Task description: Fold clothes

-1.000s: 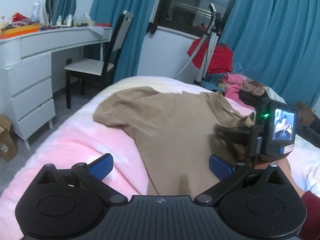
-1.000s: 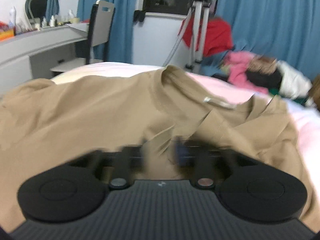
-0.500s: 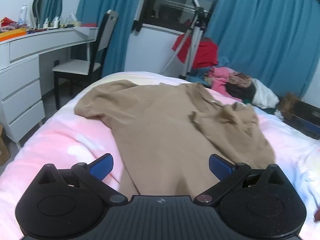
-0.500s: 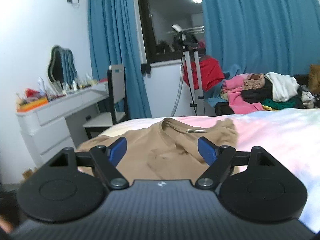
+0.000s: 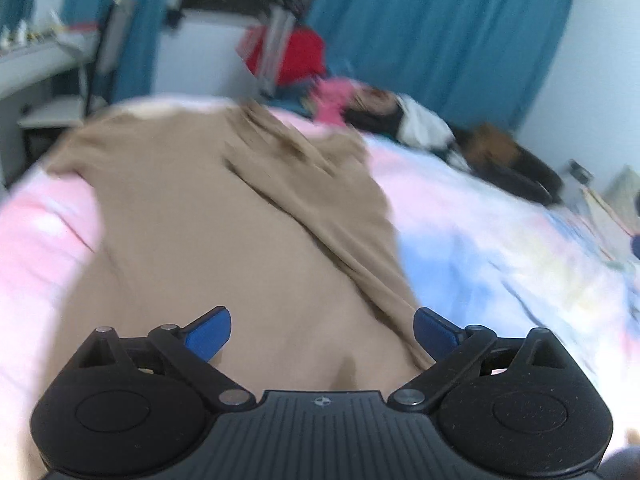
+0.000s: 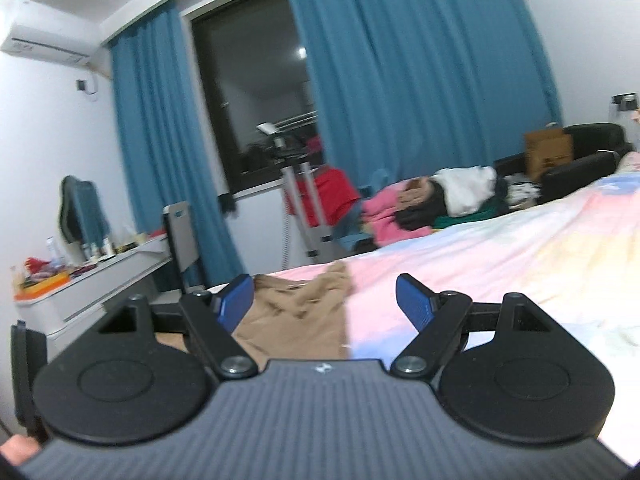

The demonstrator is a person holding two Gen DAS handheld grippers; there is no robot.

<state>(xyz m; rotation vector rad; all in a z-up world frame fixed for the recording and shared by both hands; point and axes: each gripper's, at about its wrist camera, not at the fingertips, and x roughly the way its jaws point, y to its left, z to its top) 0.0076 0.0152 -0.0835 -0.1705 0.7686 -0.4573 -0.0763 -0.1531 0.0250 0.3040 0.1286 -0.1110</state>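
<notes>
Tan cotton T-shirt (image 5: 224,216) is spread on pastel quilted bed (image 5: 500,240) for folding; left gripper (image 5: 322,330) and right gripper (image 6: 324,300) are held wide apart, empty.

Left wrist view, blurred by motion. The left hand-held gripper (image 5: 322,330) hung with its blue fingertips (image 5: 210,333) spread wide and nothing between them, above the near part of a tan T-shirt (image 5: 208,216). The shirt lay spread on a bed (image 5: 500,240) covered in pink, blue and white; its right side was folded over the body along a diagonal crease. Beyond the bed lay a pile of clothes (image 5: 384,108), a red garment (image 5: 300,56) and blue curtains (image 5: 440,32); a chair (image 5: 92,80) stood at left
</notes>
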